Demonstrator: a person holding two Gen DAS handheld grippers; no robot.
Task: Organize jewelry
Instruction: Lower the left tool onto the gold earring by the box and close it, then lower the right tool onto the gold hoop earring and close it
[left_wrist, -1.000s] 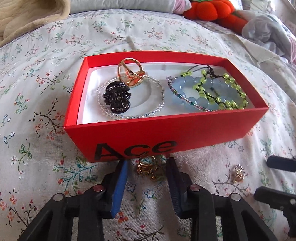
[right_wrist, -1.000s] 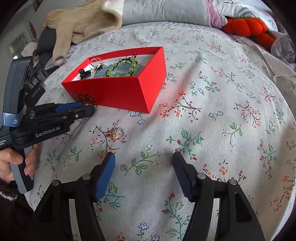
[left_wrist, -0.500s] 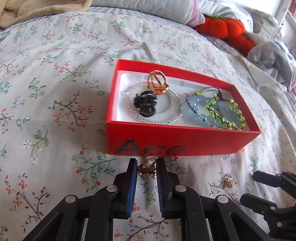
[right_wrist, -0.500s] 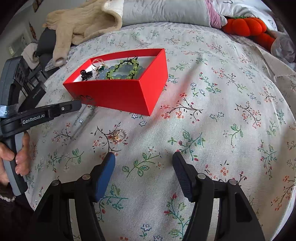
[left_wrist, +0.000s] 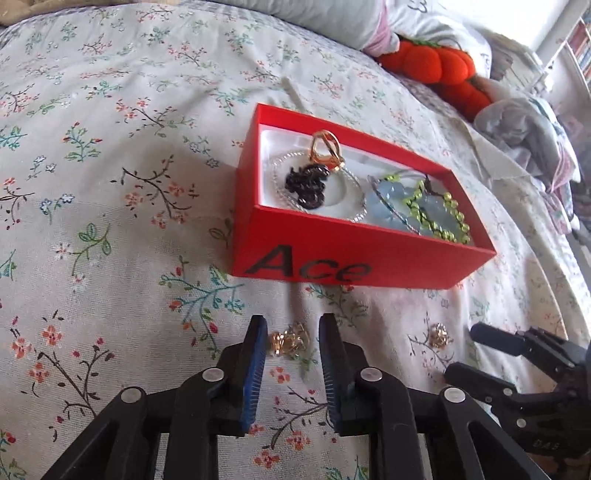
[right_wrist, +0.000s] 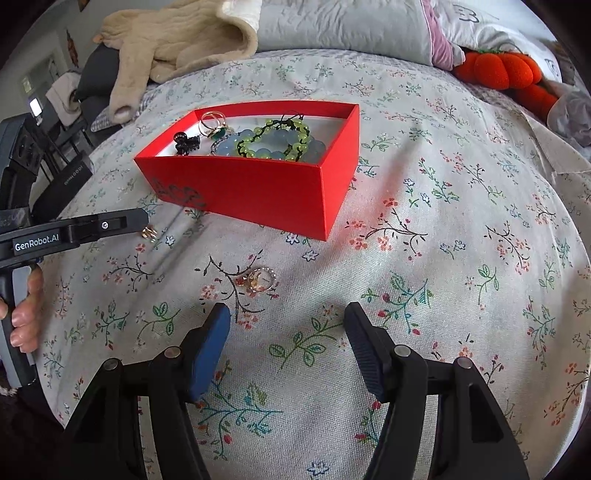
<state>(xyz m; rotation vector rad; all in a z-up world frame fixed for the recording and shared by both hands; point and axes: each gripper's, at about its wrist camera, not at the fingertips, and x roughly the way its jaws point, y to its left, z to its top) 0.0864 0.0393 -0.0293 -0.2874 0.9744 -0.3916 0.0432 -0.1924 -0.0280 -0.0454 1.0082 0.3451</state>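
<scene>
Gold ring between spread left claw fingers, untouched.

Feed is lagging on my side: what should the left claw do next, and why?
Probably close the left claw on the gold ring. The ring lies on the bedspread between its open fingers, outside the red box, and nothing grips it yet. The right claw is open, near another ring.

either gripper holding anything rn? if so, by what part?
Nothing held. Left gripper is open around the gold ring on the bedspread, fingers clear of it. Right gripper is open, empty.
</scene>
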